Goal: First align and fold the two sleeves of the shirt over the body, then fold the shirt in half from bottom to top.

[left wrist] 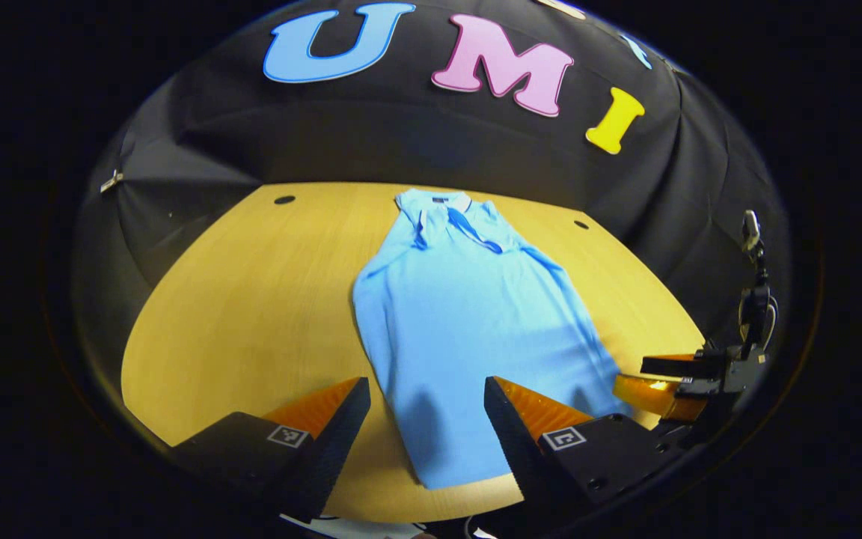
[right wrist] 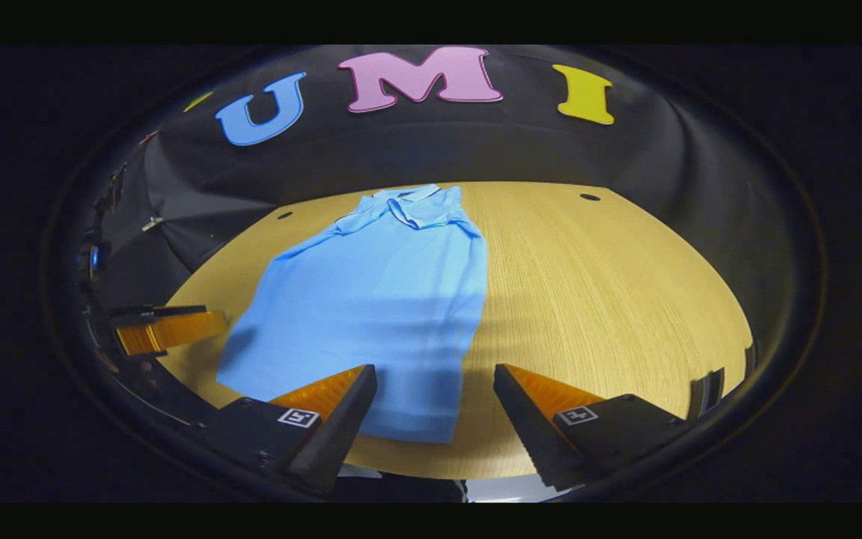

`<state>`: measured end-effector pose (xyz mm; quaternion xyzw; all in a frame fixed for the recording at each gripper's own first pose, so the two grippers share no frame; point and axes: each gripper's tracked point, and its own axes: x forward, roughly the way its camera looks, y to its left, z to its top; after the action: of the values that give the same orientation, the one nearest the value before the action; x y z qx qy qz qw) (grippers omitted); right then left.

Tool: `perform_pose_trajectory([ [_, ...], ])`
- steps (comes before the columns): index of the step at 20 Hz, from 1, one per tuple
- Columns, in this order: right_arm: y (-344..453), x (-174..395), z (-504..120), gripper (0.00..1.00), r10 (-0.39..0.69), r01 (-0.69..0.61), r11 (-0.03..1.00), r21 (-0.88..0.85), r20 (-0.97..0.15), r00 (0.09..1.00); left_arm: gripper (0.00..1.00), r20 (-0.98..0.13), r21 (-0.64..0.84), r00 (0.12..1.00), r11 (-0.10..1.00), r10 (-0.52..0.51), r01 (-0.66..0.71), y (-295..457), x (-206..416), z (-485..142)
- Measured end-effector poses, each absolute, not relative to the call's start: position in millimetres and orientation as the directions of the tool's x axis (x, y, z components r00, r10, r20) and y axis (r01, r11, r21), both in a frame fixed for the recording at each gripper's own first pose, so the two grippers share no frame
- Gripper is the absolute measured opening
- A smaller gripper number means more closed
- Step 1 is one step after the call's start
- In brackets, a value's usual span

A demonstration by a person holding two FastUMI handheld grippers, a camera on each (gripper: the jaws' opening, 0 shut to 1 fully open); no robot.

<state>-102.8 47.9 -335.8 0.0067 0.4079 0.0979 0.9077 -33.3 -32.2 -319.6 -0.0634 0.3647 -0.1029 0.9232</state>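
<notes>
Left gripper view has the wooden table (left wrist: pixel 251 299) spreading bare beyond the left gripper (left wrist: pixel 426 419), whose fingers stand spread above the blue shirt (left wrist: pixel 461 322) hem, sleeves folded in, while the right gripper (right wrist: pixel 435 408), likewise spread, hovers over the hem's other corner.

In the left gripper view the shirt (left wrist: pixel 461 329) has its lower hem corners covered by the left hand-held gripper (left wrist: pixel 427 427), and the right hand-held gripper (left wrist: pixel 670 382) at lower right is cut off. The desk (right wrist: pixel 610 299) front edge is hidden too.
</notes>
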Motion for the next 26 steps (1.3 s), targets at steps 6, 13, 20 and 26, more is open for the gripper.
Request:
perform_pose_trajectory([
  [6,55,-112,-362,1.0,0.166,-0.228,0.973,0.026,-0.766,0.621,0.98,-0.711,-0.11,0.68,0.983,-0.181,0.148,-37,-41,-354],
  [13,68,-103,-368,0.58,0.16,-0.221,0.975,0.026,-0.773,0.613,0.58,-0.76,-0.051,0.631,0.981,-0.16,0.188,-50,-43,-366],
  [20,78,-93,-372,0.07,0.232,-0.182,0.971,0.155,-0.797,0.558,0.07,-0.763,-0.089,0.616,0.976,-0.195,0.199,-62,-37,-363],
  [26,79,-87,-372,0.06,0.275,-0.164,0.961,0.222,-0.823,0.498,0.07,-0.782,-0.102,0.583,0.968,-0.221,0.231,-67,-33,-355],
])
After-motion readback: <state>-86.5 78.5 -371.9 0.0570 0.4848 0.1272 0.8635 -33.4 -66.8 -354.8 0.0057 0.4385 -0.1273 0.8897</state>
